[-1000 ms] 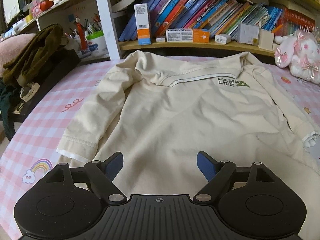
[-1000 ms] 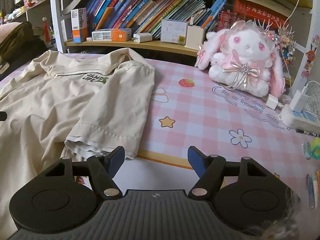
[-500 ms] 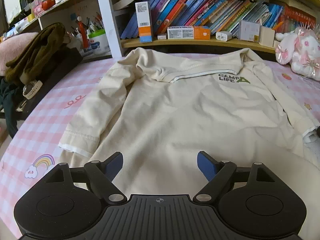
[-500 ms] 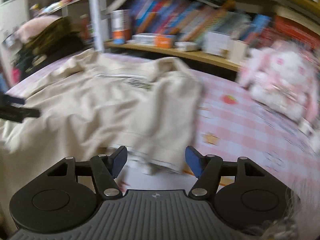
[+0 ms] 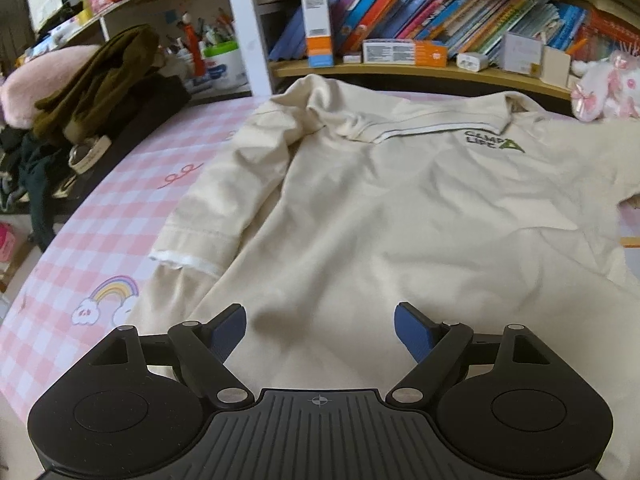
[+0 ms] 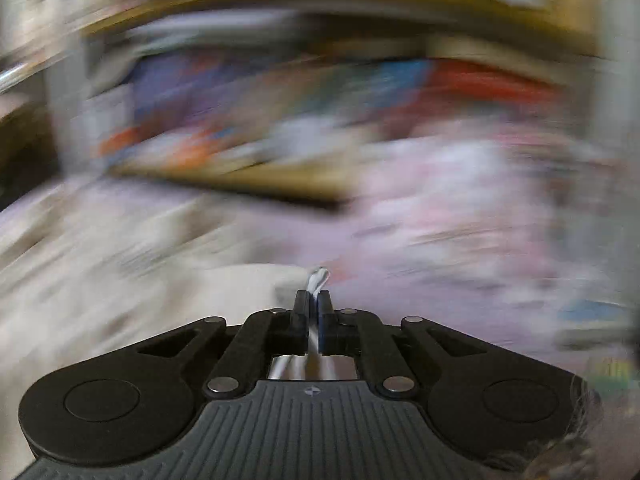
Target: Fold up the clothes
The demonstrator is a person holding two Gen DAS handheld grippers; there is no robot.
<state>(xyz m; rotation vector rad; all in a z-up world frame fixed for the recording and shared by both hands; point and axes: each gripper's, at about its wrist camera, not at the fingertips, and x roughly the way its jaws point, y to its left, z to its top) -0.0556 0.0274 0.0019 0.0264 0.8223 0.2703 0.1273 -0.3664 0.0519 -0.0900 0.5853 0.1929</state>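
Right tongs (image 6: pixel 313 312) have just snapped closed on the shirt's (image 5: pixel 400 216) white-edged cuff (image 6: pixel 318 278), view now blurred. Left tongs (image 5: pixel 320 330) hang wide, empty, over the hem. Sleeve fold likely starting.

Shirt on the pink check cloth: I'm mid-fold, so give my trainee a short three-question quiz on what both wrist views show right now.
1. True or false: the left hand-held gripper is closed on the shirt.
2. What does the right hand-held gripper hold? A) a book B) a white-edged bit of fabric C) nothing
3. Which sleeve, by picture side in the left wrist view, lies flat with its white cuff showing?

Key
1. False: it is open, with nothing pinched.
2. B: its jaws have just closed on white-edged fabric, seemingly the shirt's, though the view is blurred.
3. The left one.
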